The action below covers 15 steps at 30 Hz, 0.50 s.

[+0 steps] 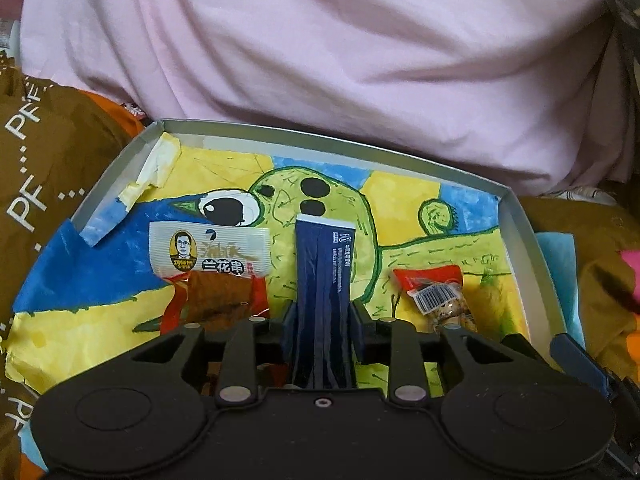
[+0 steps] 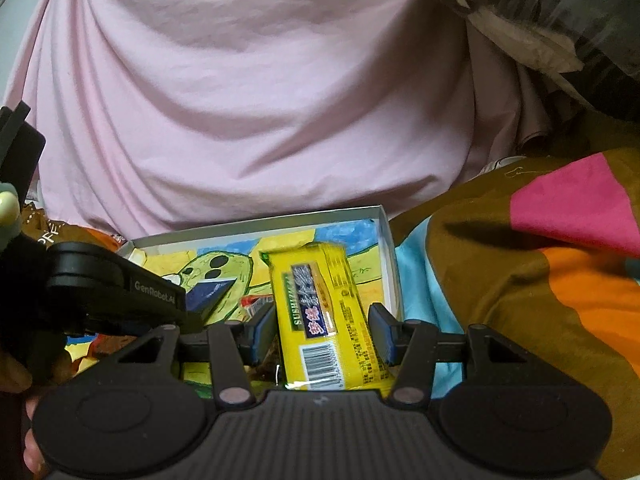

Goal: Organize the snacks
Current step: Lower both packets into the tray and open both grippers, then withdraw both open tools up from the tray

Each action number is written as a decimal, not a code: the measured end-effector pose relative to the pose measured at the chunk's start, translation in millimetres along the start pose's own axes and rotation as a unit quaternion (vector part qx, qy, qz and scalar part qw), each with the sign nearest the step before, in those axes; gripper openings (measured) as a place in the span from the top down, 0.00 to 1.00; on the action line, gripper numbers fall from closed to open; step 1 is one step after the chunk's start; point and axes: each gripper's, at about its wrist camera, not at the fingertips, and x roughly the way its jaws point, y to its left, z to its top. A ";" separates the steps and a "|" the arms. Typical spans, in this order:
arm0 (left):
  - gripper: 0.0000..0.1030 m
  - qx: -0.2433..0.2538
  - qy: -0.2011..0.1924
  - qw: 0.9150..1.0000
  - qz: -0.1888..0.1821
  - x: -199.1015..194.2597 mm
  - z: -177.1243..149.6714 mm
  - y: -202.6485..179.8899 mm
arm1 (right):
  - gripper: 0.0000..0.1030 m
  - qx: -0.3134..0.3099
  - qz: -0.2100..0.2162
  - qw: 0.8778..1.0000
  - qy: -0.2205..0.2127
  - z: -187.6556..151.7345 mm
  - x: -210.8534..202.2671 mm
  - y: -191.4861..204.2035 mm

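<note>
A shallow box [image 1: 520, 216] lined with a painted bird drawing lies on the bed. In the left wrist view my left gripper [image 1: 322, 316] is shut on a dark blue packet [image 1: 324, 276], held over the box. A silver and red snack packet [image 1: 216, 268] lies at its left, a small red-topped nut packet [image 1: 436, 292] at its right. In the right wrist view my right gripper [image 2: 322, 334] is shut on a yellow snack packet [image 2: 324, 312] over the box's right part [image 2: 390, 248]. The left gripper's body [image 2: 120, 296] and the blue packet [image 2: 210, 292] show at the left.
A pink sheet [image 1: 320, 60] is bunched up behind the box. A brown printed cloth [image 1: 40, 152] lies to the left. A brown, pink and orange blanket [image 2: 540, 248] lies to the right. A light blue cloth [image 2: 416, 280] runs along the box's right wall.
</note>
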 end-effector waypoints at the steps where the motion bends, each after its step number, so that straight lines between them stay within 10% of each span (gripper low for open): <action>1: 0.69 -0.001 -0.003 1.000 0.001 -1.3 -0.2 0.4 | 0.43 -0.001 -0.001 1.000 -0.004 0.0 -1.2 0.3; 15: 0.09 -0.048 -0.090 0.995 0.011 -70.8 -0.6 20.5 | 0.16 -0.022 -0.017 0.999 -0.044 12.8 -39.5 4.8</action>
